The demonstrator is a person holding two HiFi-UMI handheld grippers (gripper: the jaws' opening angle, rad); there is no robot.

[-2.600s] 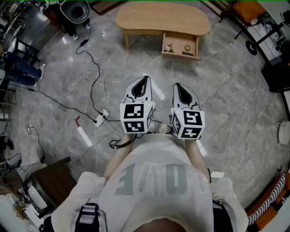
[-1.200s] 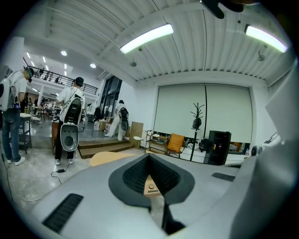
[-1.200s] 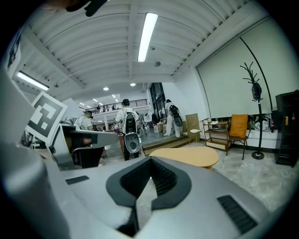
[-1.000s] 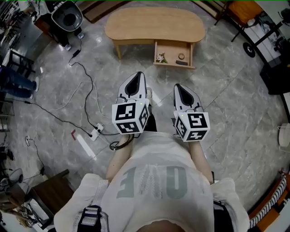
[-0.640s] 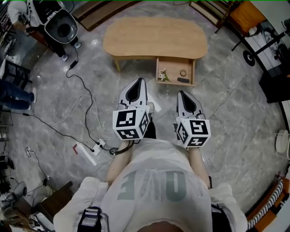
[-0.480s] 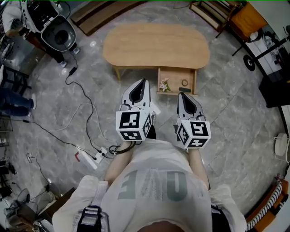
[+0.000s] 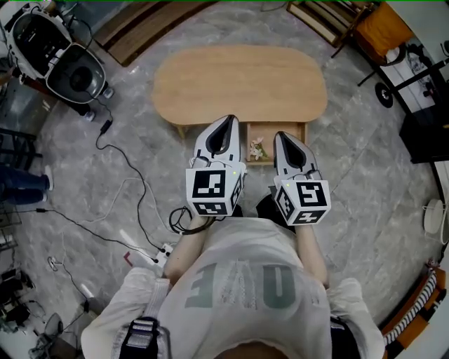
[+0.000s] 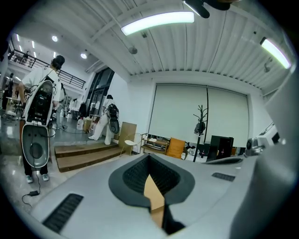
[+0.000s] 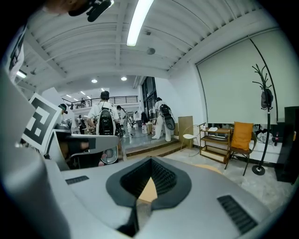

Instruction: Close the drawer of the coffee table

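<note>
The oval wooden coffee table stands just ahead in the head view. Its drawer is pulled out on the near side, and a small flower-like object lies in it. Both grippers are held level over the drawer's near side and hide parts of it. My left gripper covers the drawer's left end, my right gripper its right part. Each is shut with nothing held. In the left gripper view the gripper shows only a sliver of wood past its closed jaws. The right gripper looks the same.
A black-and-white machine stands at the upper left. Cables and a power strip lie on the grey floor to my left. Wooden steps, a shelf, an orange chair and a black cabinet ring the room.
The person has walked up to the table, which now sits much nearer. Both grippers have come over the open drawer and hide parts of it. Their jaws have stayed closed.
</note>
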